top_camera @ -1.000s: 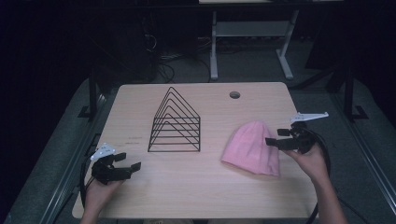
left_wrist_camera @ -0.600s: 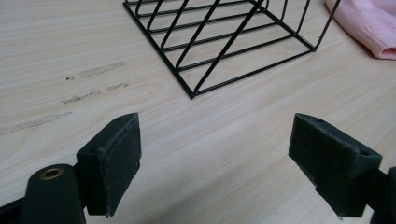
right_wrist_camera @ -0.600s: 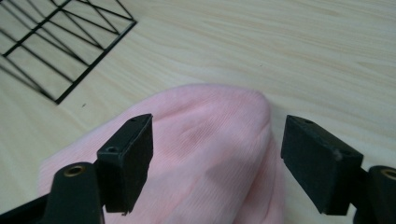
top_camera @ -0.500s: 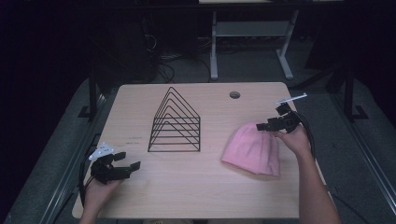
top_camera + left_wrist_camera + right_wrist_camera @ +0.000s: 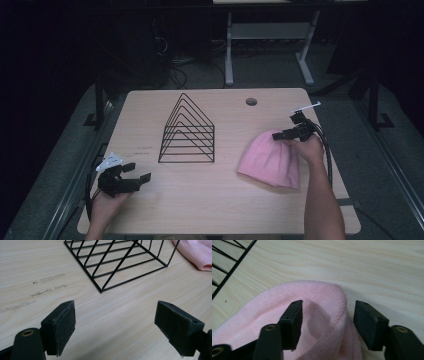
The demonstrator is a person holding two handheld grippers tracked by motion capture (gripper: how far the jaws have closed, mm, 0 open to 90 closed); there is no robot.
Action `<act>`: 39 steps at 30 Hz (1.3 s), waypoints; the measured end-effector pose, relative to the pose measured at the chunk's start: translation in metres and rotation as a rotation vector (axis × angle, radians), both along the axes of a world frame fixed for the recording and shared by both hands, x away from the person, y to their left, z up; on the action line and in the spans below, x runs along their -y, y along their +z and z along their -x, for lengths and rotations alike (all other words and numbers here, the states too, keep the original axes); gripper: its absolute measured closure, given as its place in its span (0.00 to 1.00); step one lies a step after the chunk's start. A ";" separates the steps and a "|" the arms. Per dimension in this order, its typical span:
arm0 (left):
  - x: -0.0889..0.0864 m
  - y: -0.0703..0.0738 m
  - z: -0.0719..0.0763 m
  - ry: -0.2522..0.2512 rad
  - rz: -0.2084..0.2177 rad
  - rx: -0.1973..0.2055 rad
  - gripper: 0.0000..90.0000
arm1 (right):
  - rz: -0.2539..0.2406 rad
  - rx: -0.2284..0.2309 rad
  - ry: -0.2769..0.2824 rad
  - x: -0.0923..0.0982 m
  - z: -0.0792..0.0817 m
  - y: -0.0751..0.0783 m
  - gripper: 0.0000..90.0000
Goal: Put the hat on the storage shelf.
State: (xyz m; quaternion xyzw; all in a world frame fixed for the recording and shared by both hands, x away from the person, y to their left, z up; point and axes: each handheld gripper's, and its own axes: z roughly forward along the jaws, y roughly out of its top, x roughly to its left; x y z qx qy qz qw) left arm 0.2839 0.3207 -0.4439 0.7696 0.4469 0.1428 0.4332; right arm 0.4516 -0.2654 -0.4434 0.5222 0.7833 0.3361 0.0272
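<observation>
A pink knitted hat [image 5: 270, 160] lies flat on the right half of the wooden table [image 5: 200, 205]. My right gripper [image 5: 280, 135] is at the hat's far rounded end. In the right gripper view its jaws [image 5: 328, 312] straddle that end of the hat [image 5: 319, 293]; they have just been closing, and a gap remains, so the pads do not press the knit. My left gripper [image 5: 137, 171] rests open near the table's front left with nothing between its fingers [image 5: 116, 317]. A corner of the hat [image 5: 197, 252] also shows in the left gripper view.
A black wire rack [image 5: 186, 145] with triangular dividers stands at the table's middle, left of the hat; its base wires [image 5: 117, 265] lie ahead of the left gripper. A round cable hole [image 5: 251, 101] sits near the far edge. Desk legs and cables stand beyond the table.
My right hand moved from the hat's right side toward its far end and sank lower, and its jaws narrowed around the knit. The left hand stayed put.
</observation>
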 end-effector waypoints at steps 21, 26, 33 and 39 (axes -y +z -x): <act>0.001 0.001 0.001 0.010 0.019 -0.001 0.18 | -0.130 0.104 0.037 0.011 0.019 0.009 0.85; 0.000 0.003 0.003 0.012 0.015 0.012 0.18 | -0.137 0.211 0.078 0.008 0.042 0.045 0.86; 0.001 0.004 0.005 0.006 0.013 0.019 0.18 | -0.130 0.307 0.127 -0.001 0.063 0.072 0.87; 0.004 0.005 0.006 -0.006 0.014 0.022 0.18 | -0.121 0.383 0.146 -0.004 0.080 0.100 0.87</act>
